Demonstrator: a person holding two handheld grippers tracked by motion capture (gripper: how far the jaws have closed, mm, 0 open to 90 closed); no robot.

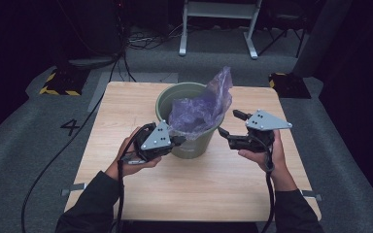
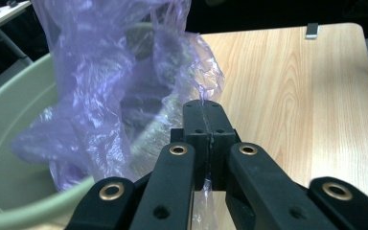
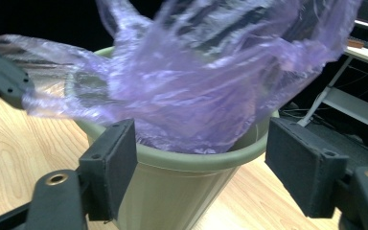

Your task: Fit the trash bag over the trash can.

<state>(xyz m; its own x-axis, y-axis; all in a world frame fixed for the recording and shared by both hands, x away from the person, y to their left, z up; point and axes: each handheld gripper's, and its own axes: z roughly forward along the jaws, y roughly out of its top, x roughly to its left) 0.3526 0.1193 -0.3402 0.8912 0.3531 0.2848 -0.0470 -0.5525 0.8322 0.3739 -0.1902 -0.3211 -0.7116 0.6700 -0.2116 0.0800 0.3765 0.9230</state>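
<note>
on the wooden table (image 1: 126, 194) stands a green bin (image 1: 189, 145), with a thin purple plastic bag (image 1: 199, 109) partly stuffed inside and the rest billowing up above the rim. at the near edge of the bin, the left gripper (image 2: 205, 112) has its jaws pressed together with a fold of the bag caught between them. the right gripper (image 1: 229, 125) waits just beside the bin's other side, jaws spread wide, nothing in them. i'd say the film is the worry: it looks flimsy, so a sharp tug from the left could tear it or slip it free. the bin also looks light, and a hard pull might tip or drag it. apart from the bag, i can't tell whether anything lies in the bin.
</note>
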